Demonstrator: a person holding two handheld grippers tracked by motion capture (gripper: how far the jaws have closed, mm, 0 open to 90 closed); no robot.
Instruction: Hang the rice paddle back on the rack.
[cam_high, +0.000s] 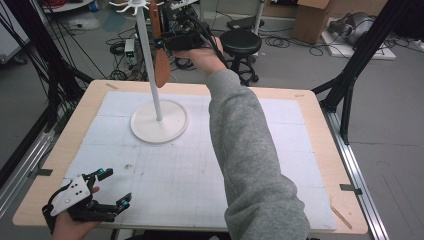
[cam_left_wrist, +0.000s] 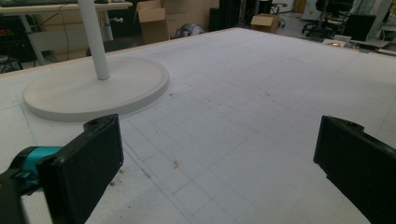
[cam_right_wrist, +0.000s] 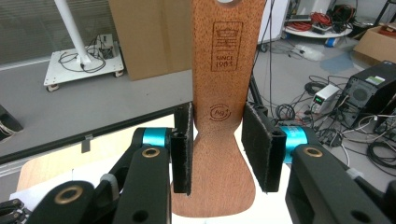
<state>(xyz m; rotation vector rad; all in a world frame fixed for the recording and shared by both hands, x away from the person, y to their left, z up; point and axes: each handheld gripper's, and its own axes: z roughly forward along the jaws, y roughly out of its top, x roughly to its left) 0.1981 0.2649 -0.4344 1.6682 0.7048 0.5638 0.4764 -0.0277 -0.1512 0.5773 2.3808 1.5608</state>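
A wooden spatula (cam_high: 161, 67) hangs upright beside the top of a white hook stand (cam_high: 150, 65), well above the table. My right gripper (cam_high: 162, 44) is raised to it, and in the right gripper view the right gripper (cam_right_wrist: 217, 140) is shut on the spatula (cam_right_wrist: 224, 70) at its narrow neck, one pad on each edge. The spatula's hanging hole sits at the top edge of that view. My left gripper (cam_high: 115, 188) rests open at the table's near left corner. In the left gripper view, nothing lies between the jaws of the left gripper (cam_left_wrist: 217, 135).
The stand's round base (cam_high: 159, 121) sits left of centre on the white gridded mat (cam_high: 200, 165), with the same base (cam_left_wrist: 93, 88) ahead of the left jaws. A grey sleeve (cam_high: 245, 150) crosses the table's middle. A black stool (cam_high: 241, 42), cables and boxes lie beyond the far edge.
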